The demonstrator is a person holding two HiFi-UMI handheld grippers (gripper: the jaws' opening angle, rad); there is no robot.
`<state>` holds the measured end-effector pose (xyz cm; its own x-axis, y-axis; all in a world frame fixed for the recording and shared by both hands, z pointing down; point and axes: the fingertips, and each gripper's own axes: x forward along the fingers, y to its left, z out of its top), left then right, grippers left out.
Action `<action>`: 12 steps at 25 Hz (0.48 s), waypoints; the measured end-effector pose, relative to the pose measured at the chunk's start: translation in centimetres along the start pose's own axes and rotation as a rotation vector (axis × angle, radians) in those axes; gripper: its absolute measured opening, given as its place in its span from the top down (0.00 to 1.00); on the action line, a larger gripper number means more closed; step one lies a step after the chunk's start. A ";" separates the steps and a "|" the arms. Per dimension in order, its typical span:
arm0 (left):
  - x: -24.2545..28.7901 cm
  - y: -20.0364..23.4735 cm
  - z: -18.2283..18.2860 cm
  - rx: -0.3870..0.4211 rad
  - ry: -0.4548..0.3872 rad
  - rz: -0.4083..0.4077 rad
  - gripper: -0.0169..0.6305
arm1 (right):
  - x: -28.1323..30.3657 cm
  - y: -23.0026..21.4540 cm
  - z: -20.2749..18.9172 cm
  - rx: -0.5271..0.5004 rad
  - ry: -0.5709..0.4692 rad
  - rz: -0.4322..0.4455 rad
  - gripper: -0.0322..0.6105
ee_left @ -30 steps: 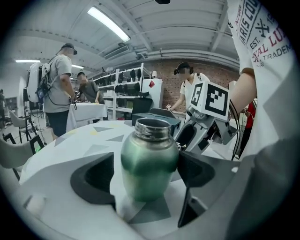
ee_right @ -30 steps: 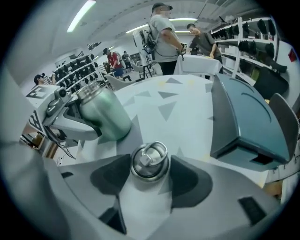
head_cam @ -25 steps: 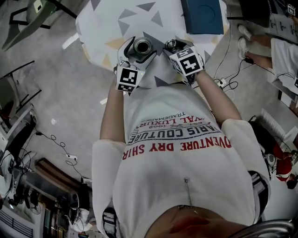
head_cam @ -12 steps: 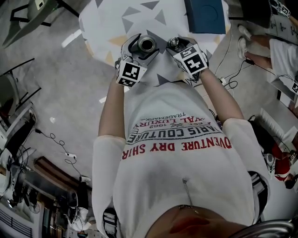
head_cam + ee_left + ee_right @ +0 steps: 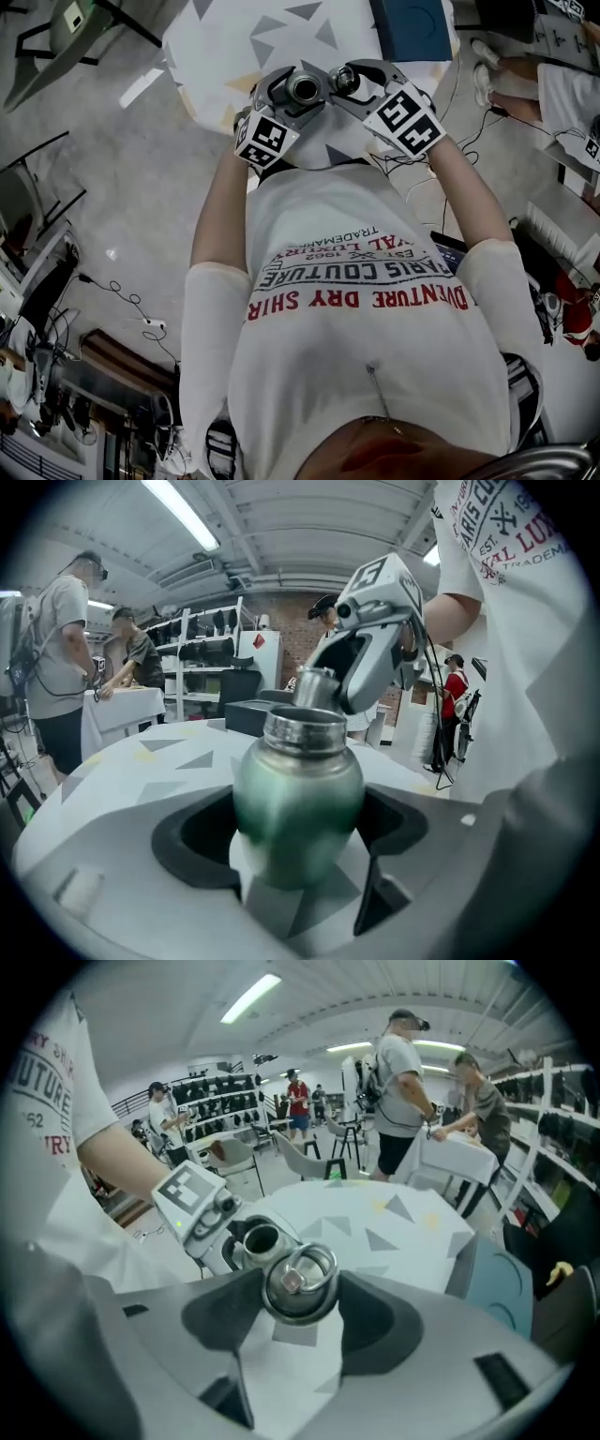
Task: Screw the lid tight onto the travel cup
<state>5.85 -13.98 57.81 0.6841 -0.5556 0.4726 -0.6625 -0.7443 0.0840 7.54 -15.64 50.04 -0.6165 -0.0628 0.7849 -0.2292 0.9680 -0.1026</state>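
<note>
A green metal travel cup [image 5: 298, 799] with a bare steel neck stands upright between the jaws of my left gripper [image 5: 298, 832], which is shut on its body. From above, the cup's open mouth [image 5: 303, 89] shows. My right gripper [image 5: 300, 1290] is shut on the steel lid [image 5: 300, 1282], whose ring handle faces the camera. The lid [image 5: 346, 82] hangs just right of the cup's mouth and close to it, not on it. In the right gripper view the cup's mouth [image 5: 260, 1239] sits just behind and left of the lid. Both grippers are held above the table.
A round white table [image 5: 225, 47] with grey and yellow triangles lies under the grippers. A dark blue box [image 5: 408, 28] rests at its far right edge. Cables run over the floor at the right. People stand by shelves and a table in the background.
Both grippers have moved farther out over the table and closer together. The lid has come from a clear gap to right beside the cup's mouth.
</note>
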 end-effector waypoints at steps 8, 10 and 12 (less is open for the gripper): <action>0.1 -0.2 0.1 0.013 -0.005 -0.058 0.38 | 0.3 4.2 4.5 -0.234 0.018 0.120 0.55; 0.2 -0.2 0.1 0.019 -0.004 -0.072 0.38 | 0.9 4.7 4.6 -0.288 0.043 0.146 0.55; 0.2 -0.2 0.0 0.023 -0.002 -0.085 0.37 | 1.4 5.1 4.6 -0.316 0.066 0.169 0.55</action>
<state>6.14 -13.93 57.85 0.7383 -0.4903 0.4632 -0.5946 -0.7973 0.1036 2.03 -11.96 47.85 -0.5735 0.1098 0.8118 0.1218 0.9914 -0.0481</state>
